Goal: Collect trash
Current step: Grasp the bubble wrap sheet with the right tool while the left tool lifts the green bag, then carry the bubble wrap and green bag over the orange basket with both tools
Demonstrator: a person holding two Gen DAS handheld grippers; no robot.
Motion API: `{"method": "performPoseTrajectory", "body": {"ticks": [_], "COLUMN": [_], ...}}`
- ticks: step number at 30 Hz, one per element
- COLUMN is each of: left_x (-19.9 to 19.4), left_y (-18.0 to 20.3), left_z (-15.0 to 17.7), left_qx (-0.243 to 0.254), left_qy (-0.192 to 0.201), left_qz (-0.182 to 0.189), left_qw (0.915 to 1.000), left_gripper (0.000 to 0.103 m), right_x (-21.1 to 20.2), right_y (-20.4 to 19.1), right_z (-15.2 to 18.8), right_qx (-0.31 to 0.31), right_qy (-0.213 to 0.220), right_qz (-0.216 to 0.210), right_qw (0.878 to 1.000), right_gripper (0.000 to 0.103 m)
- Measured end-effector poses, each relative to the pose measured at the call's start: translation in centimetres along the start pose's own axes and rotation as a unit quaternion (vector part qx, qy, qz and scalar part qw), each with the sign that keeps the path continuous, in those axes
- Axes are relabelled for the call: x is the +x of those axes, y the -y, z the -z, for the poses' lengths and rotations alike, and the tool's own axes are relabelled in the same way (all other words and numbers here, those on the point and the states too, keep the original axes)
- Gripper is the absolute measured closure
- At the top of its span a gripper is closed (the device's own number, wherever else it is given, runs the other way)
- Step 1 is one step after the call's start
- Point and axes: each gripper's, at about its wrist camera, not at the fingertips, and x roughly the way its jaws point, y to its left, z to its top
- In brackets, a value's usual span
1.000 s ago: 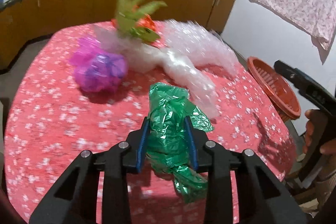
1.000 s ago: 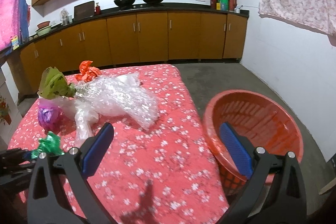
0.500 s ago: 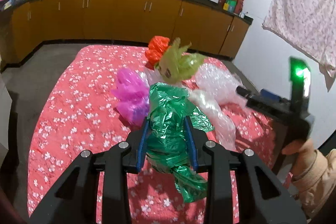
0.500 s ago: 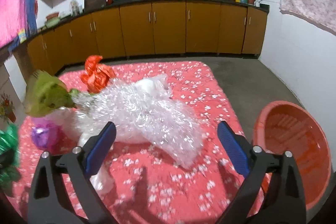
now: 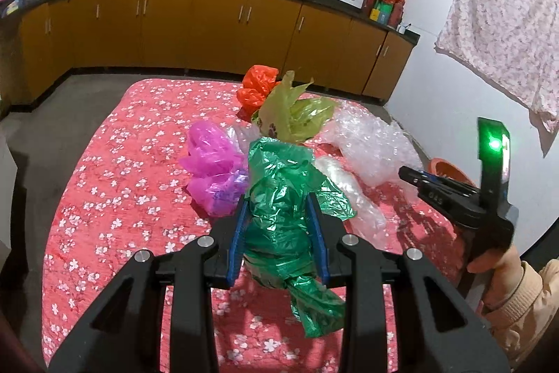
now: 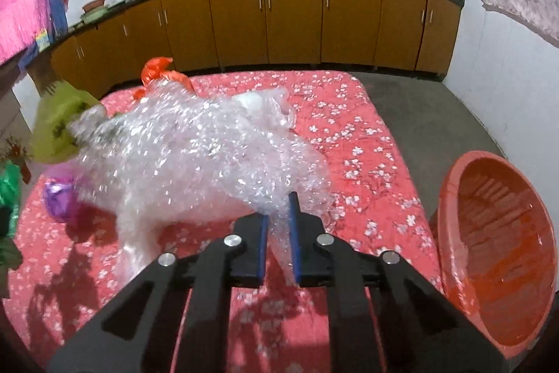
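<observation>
The right gripper point(image 6: 278, 235) has just clamped the bubble wrap point(image 6: 195, 163) at lower centre, ready for the basket point(image 6: 496, 254); the left gripper point(image 5: 279, 233) grips the green bag point(image 5: 283, 198).

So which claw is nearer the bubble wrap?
Right. The right claw is shut on the bubble wrap; the left claw holds the green bag beside it.

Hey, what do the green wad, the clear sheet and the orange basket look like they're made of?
Green wad: thin glossy plastic film, probably a bag; sharp crinkles and shiny highlights.
Clear sheet: bubble wrap, going by the see-through film covered in small glinting bubbles.
Orange basket: looks like rigid moulded plastic; smooth rim, slotted ribbed wall, slight sheen.
</observation>
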Motion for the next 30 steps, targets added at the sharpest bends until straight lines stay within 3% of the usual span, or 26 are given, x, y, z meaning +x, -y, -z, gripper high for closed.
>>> {"method": "performPoseTrajectory", "body": {"ticks": [6,15,30], "left_x": [-0.8,-1.0,1.0], "left_y": [1.3,4.6,12.8], "left_z": [-0.5,-1.5,-2.4], "left_qx": [0.008,0.025,0.078], "left_qy": [0.01,0.022,0.016], "left_qz": [0.011,0.038,0.09], "left_qw": [0.9999,0.9987,0.9928], "left_gripper": [0.07,0.07,0.07], "right_x": [-4.1,-10.7,-17.2], "right_y": [1.2,5.3,13.7], "right_z": [0.5,2.1,5.9], "right_qx": [0.011,0.056,0.158], "right_qy": [0.021,0.049,0.071], "right_qz": [0.004,0.046,0.125], "right_qw": [1.0,0.996,0.977], "right_gripper": [0.091,0.091,0.091]}}
